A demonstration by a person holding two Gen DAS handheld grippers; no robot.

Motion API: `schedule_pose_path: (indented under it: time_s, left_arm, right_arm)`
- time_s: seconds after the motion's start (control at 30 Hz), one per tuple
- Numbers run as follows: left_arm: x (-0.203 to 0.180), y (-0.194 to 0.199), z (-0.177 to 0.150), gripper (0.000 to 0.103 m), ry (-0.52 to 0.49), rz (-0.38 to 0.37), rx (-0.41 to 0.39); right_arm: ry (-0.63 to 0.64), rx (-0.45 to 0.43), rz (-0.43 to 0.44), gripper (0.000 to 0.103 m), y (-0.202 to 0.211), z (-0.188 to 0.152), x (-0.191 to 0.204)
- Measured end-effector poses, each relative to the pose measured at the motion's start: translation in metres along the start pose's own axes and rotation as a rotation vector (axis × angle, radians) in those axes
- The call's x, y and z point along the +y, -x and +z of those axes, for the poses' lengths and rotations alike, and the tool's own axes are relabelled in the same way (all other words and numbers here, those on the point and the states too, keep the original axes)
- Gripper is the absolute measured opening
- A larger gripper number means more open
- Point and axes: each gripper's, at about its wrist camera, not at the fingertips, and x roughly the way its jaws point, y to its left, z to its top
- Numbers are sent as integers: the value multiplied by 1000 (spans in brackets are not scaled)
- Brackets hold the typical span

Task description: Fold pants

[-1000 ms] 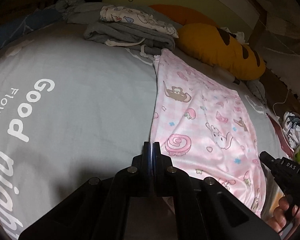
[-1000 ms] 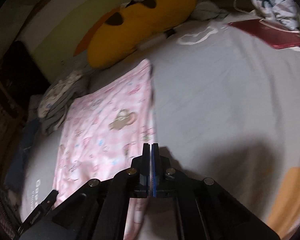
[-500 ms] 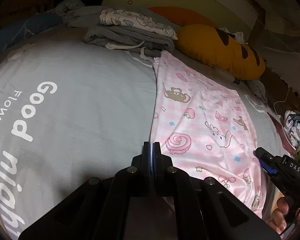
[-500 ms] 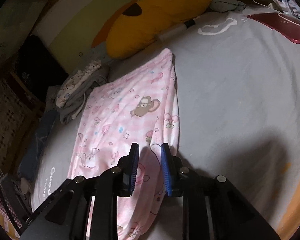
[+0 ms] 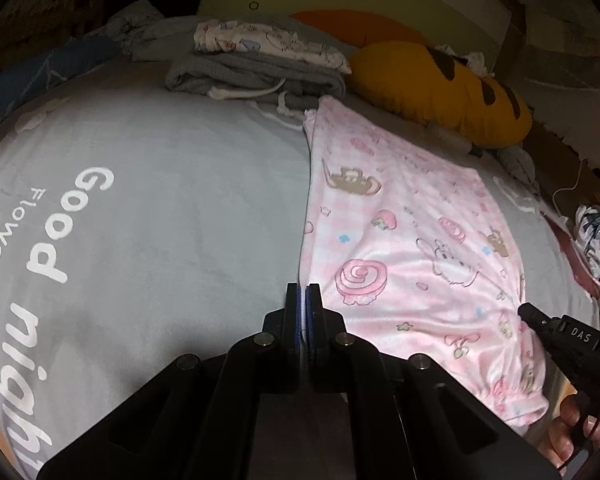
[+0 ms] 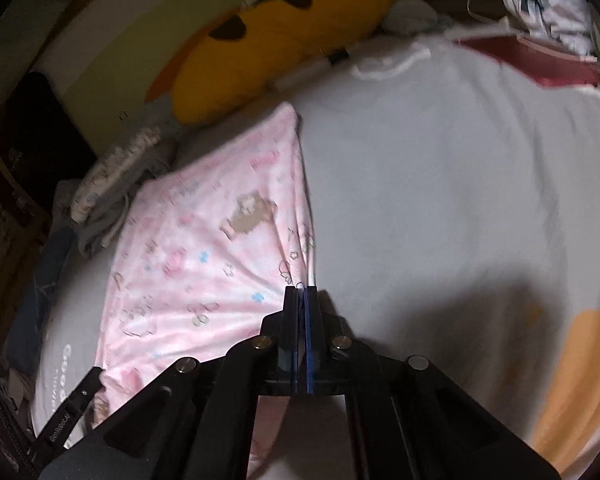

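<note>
Left gripper (image 5: 302, 300): fingers (image 5: 291, 308) pressed together, pinching the left edge of the pink printed pants (image 5: 412, 240), which lie flat on the grey bed (image 5: 160, 200). Right gripper (image 5: 529, 314) meets the pants' right edge. Folded clothes (image 5: 260, 68) and a yellow pillow (image 5: 440, 92) lie beyond.

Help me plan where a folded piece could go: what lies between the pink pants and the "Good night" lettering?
Nothing: bare grey bedsheet lies between the pink pants and the lettering, in the left wrist view.
</note>
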Motion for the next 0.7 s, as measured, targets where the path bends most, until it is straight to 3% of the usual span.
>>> schedule_pose_path:
  time_s: [0.33,0.4,0.47,0.7]
  left_arm:
    - [-3,11,-6,4,-37,16,-15]
    - [-4,19,-8,4,-48,13,-24]
    - [-6,29,-9,12,-58,7,-34]
    - [-12,72,-10,16,-76,-45,-106]
  right_arm:
    - [-53,-9,31,2,14,5,-20]
    - [-48,-13,35,8,18,6,-20]
    - [-36,-11,48,20,25,6,-18]
    - [71,-48,77,21,65,-7,-9]
